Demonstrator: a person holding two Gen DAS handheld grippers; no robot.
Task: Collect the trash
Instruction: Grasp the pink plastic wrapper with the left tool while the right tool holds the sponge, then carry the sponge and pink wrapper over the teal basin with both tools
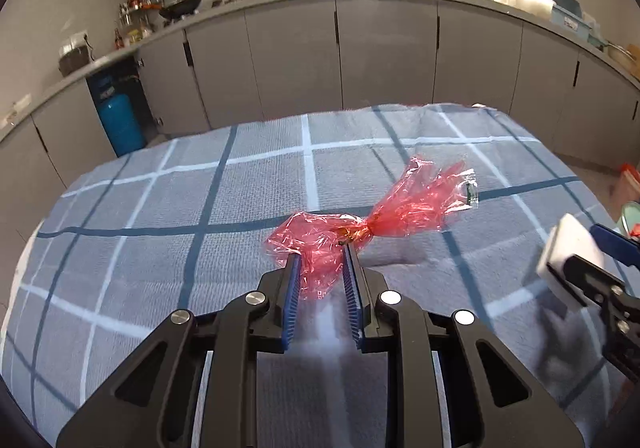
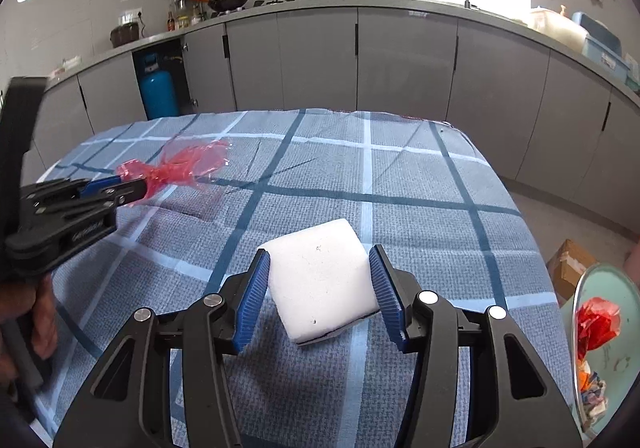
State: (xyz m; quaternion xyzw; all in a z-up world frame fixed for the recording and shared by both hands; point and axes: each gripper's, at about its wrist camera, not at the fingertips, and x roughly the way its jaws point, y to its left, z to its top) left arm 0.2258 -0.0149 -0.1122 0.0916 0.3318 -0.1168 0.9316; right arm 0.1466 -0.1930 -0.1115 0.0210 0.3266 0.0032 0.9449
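Kitchen cabinets (image 1: 384,52) stand behind a table under a blue checked cloth (image 1: 160,216). Left gripper (image 1: 322,260): jaws narrow, pinching one end of a red cellophane wrapper (image 1: 384,214), whose twisted far end fans out just above the cloth. Right gripper (image 2: 318,252): jaws about half open, clamped on a white foam block (image 2: 320,280) held over the cloth. A pale green bin (image 2: 612,312) at the right table edge contains red wrappers; a cardboard box (image 2: 568,266) sits on the floor beyond.

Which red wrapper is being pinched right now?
The red wrapper over the checked cloth, in the left gripper. The other crumpled red one lies in the bin.
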